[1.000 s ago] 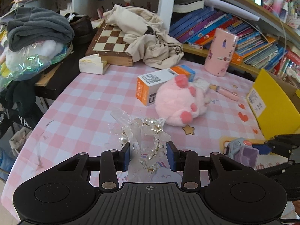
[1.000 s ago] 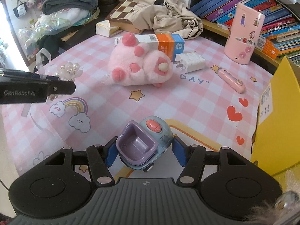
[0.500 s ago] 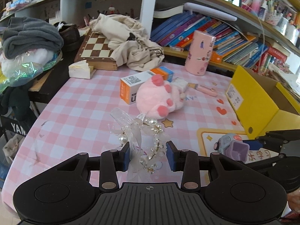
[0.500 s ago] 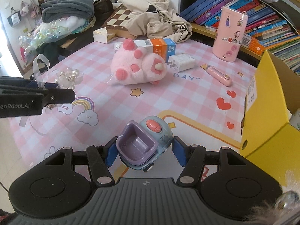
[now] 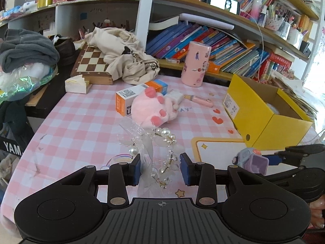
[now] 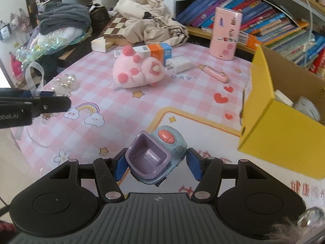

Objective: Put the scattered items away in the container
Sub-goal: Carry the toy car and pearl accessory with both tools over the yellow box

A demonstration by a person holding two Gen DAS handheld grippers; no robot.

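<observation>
My left gripper (image 5: 160,170) is shut on a pearl and ribbon hair ornament (image 5: 156,148), held above the pink checked tablecloth. My right gripper (image 6: 155,165) is shut on a small blue and purple toy car (image 6: 157,156); it shows at the right in the left wrist view (image 5: 248,159). The open yellow box (image 5: 262,109) stands at the right, close to the right gripper (image 6: 280,118), with white items inside. A pink plush toy (image 6: 138,72), an orange and white carton (image 6: 156,51), a white charger (image 6: 179,64) and a pink pen-like item (image 6: 216,74) lie on the table.
A pink cylinder (image 6: 226,33) stands at the back near the bookshelf (image 5: 223,46). A chessboard (image 5: 92,63), beige cloth (image 5: 124,52) and tissue pack (image 5: 77,83) lie at the back left. Piled clothes (image 5: 24,50) sit off the table's left edge.
Both grippers have risen and pulled back with their items still held. The yellow box has come further into view, and its inside now shows in the right wrist view.
</observation>
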